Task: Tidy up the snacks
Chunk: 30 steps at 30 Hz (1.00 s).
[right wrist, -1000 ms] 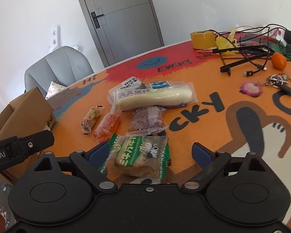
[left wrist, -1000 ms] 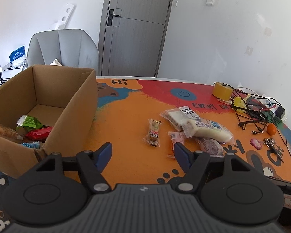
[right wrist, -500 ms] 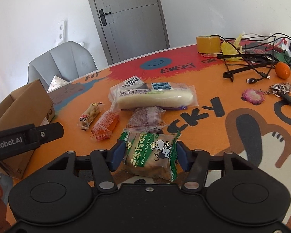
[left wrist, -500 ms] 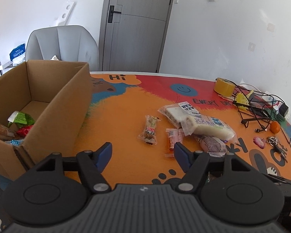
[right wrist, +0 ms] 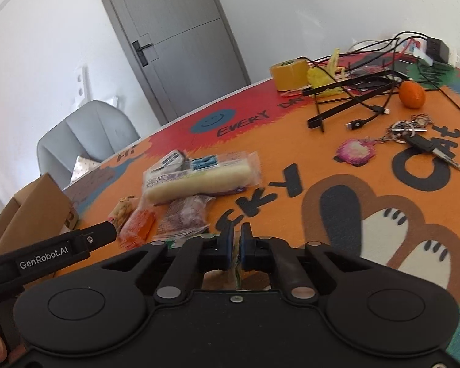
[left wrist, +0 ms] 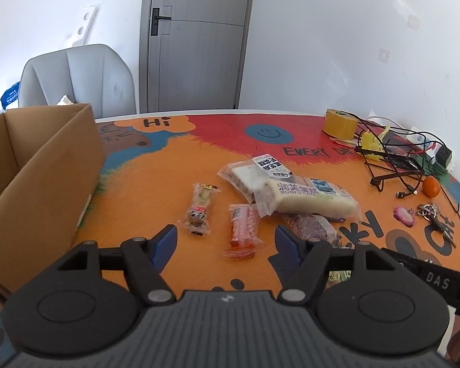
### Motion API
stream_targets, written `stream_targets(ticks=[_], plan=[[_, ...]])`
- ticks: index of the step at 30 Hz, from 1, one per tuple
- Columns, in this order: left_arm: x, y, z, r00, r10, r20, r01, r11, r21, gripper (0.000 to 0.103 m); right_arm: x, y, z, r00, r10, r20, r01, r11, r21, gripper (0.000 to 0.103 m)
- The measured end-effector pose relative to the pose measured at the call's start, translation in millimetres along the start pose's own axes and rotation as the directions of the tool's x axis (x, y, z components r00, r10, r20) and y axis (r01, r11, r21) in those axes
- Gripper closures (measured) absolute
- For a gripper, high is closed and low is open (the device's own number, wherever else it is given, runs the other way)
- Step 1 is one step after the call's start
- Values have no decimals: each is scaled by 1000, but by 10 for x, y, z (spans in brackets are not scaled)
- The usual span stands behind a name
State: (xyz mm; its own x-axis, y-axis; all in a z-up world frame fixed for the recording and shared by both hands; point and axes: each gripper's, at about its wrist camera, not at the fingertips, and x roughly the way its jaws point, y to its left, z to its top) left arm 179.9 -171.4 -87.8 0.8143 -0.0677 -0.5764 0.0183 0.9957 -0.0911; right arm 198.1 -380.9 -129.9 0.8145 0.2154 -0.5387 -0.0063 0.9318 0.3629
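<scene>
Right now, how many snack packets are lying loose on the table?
5: a brown candy, an orange packet beside it, a purple bun, a long white cake, a white packet behind it. The box may hide more.

Home room, grey door (left wrist: 196, 43), padded chair (left wrist: 76, 79), cartoon-print table (left wrist: 174, 165)

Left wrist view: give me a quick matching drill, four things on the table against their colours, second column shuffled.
Things:
1. tape roll
2. door
3. cardboard box
4. keychain charm

Colours:
A. brown
B. pink
C. yellow
D. grey

Pairs: 1-C, 2-D, 3-A, 4-B
</scene>
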Motion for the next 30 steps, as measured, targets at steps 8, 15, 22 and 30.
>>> stream_targets(ticks=[8,15,22,30], plan=[[295,-109,-26,1000,11,-29,-10,1000,19,38,62,-106,-28,999,23,-30,-21,999,45,82],[380,-109,-70,999,15,-41,-15,1000,9,69,74,-116,-25,999,19,-27,-17,998,56,75],[292,-15,-93,999,-4,-49,4,1000,-13,80,62,26,-47,1000,21,-15,-21,999,25,43],[138,195,-138,998,-1,-63,-3,998,-57,80,89,281,-108,1000,13,-20,-14,999,-43,10]])
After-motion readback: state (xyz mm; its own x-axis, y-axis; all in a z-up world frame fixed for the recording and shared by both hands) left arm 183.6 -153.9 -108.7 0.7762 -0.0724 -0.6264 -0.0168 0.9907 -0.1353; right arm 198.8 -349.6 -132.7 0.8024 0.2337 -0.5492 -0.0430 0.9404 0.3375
